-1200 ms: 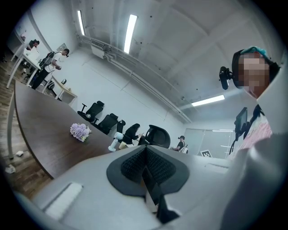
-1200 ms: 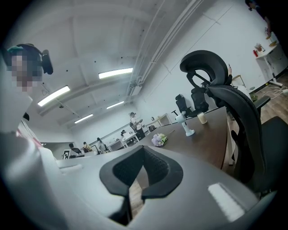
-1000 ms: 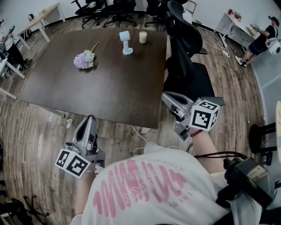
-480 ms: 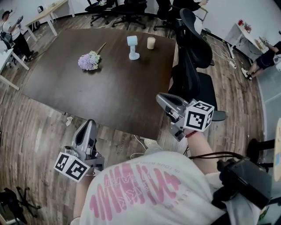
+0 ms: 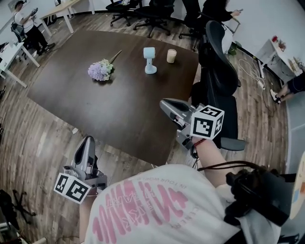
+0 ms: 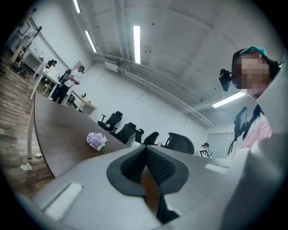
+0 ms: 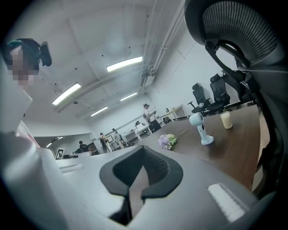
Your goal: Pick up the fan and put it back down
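a dark brown worktop (image 5: 119,109) fills the middle. a bunch of lilac flowers (image 5: 100,70) lies on its far left part, stems pointing far and right. a cream cup (image 5: 171,55) stands upright near the far right corner, well apart from the flowers. a black office chair (image 5: 219,81) sits at the right edge. on the wood floor (image 5: 28,138), a white scrap (image 5: 74,130) lies near the worktop's left side. more black chairs (image 5: 143,12) line the far side.

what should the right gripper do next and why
Probably reach the right gripper across the table toward the fan: it stands upright, untouched, on the far side beside the cup, and the gripper, shut and empty, is only at the near corner.
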A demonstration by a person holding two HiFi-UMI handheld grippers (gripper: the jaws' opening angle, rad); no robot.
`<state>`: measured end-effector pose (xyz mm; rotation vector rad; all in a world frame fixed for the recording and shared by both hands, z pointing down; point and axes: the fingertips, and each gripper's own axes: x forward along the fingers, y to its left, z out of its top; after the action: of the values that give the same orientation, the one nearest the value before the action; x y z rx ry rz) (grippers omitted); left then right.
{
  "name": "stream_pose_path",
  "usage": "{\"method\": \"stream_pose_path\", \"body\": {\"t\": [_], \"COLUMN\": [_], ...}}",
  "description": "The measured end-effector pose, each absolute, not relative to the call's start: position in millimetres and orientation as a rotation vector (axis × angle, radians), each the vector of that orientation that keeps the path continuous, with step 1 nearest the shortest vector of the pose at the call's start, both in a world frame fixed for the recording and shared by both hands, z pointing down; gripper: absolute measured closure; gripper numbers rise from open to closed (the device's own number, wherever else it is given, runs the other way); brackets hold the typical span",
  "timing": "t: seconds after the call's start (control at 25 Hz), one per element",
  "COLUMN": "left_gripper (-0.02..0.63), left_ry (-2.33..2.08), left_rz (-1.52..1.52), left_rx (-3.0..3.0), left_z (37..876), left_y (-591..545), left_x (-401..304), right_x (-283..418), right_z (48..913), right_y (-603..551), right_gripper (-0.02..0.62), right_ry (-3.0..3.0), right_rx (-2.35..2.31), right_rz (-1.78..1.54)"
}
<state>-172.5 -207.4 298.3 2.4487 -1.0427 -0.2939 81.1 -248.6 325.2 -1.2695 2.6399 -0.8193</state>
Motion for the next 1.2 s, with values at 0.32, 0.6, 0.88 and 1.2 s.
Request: {"method": "stream_pose_path", "body": {"t": [0.32, 0.6, 0.88, 1.2], "left_gripper": [0.586, 0.586, 0.586, 0.586], "left_ry": [-1.264, -1.477, -1.641, -1.742], "left_rz": [-0.292, -0.266, -0.261, -0.254], "left_rx": [2.345, 2.215, 2.106, 2.009], "left_z": [301.8, 309.2, 318.4, 332.2], "left_y": [-205.5, -183.4, -168.0, -157.1], "left_x": [-185.2, -206.5, -224.5, -232.0], "right_x": [95.0, 114.7, 129.5, 143.4], "right_z": [337.0, 359.0, 396.5, 437.9], "right_y": [-315.9, -384.9, -442.1, -485.6], "right_gripper": [0.589, 0.589, 0.589, 0.589], "right_ry": [2.725, 2.679, 2.627, 2.617], "right_rx": [-1.335, -1.489, -1.628, -1.767], "right_rz": [-0.767, -0.752, -0.743, -0.746]}}
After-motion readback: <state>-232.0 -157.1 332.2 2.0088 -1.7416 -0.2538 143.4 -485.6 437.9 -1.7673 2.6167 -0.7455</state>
